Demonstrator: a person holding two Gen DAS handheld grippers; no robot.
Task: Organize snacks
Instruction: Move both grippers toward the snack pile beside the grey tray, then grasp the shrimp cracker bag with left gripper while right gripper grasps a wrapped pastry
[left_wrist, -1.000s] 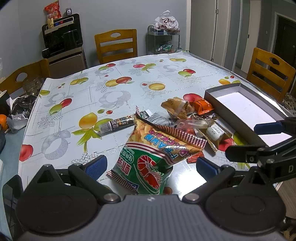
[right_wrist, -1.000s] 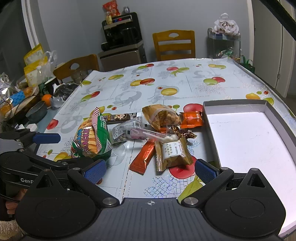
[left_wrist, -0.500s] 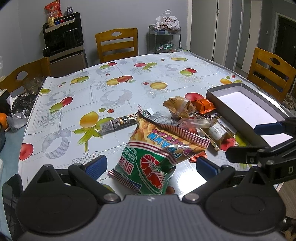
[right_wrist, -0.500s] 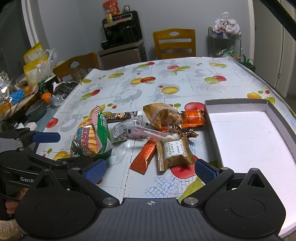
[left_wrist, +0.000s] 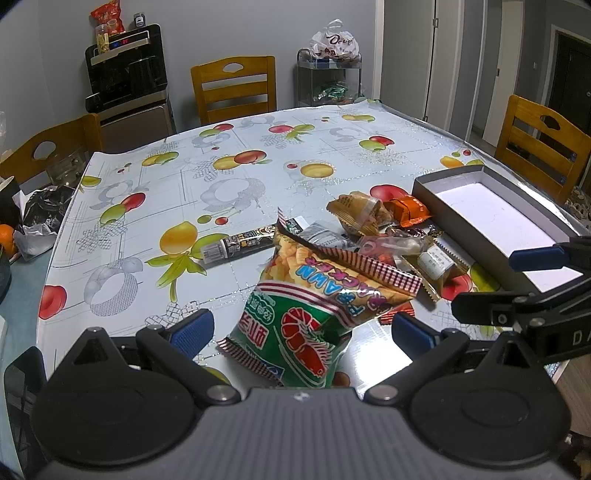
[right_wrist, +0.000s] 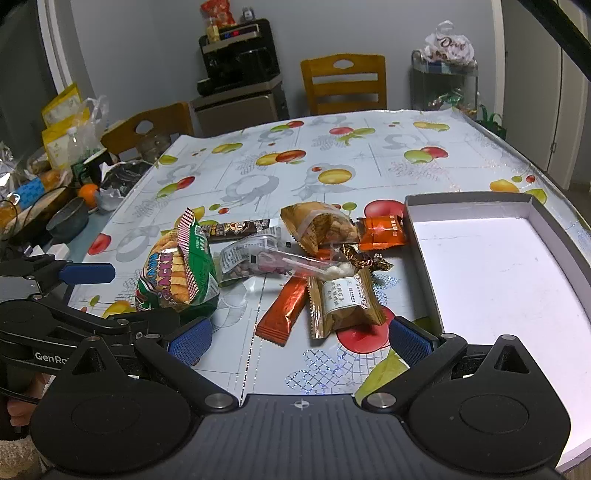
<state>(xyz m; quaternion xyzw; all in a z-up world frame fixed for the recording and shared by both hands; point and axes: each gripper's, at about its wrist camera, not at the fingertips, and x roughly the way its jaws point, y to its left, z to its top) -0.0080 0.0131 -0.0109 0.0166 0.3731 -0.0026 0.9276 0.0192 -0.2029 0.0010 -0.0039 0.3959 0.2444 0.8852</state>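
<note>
Two grippers hover low over a table w/ a fruit-print cloth (right_wrist: 332, 147), both w/ fingers spread wide, holding nothing.

Left gripper (left_wrist: 301, 328): blue pads either side of the prawn cracker bag (left_wrist: 314, 306), which lies just ahead of it, green end nearest the camera, not gripped. In the right wrist view the same bag (right_wrist: 177, 273) sits at the left edge of the snack pile, w/ the left gripper (right_wrist: 88, 295) right beside it.

Right gripper (right_wrist: 299, 336): hangs over bare cloth near the front edge; closest snacks are an orange-red bar (right_wrist: 284, 310) and a gold pastry pack w/ white label (right_wrist: 343, 299), touching side by side. From the left wrist cam the right gripper (left_wrist: 535, 277) shows at far right, in front of the box.

Rest of pile, mid-table: dark choc bar (right_wrist: 240, 229) at the back, clear nut pouch (right_wrist: 243, 254), clear pack w/ a pink stick (right_wrist: 295, 262) across the middle, tan snack bag (right_wrist: 317, 225), small orange packet (right_wrist: 380, 232) almost touching the box wall, brown foil candy (right_wrist: 365, 258).

Grey box w/ white inside (right_wrist: 417, 236) sits right of the pile, no snacks in it. In the left view the box (left_wrist: 443, 195) lies at the table's right edge.

Wooden chair (right_wrist: 343, 85) at the far end; black appliance on a cabinet (right_wrist: 240, 62) by the wall. Orange fruit (right_wrist: 86, 192) among clutter at far left.
</note>
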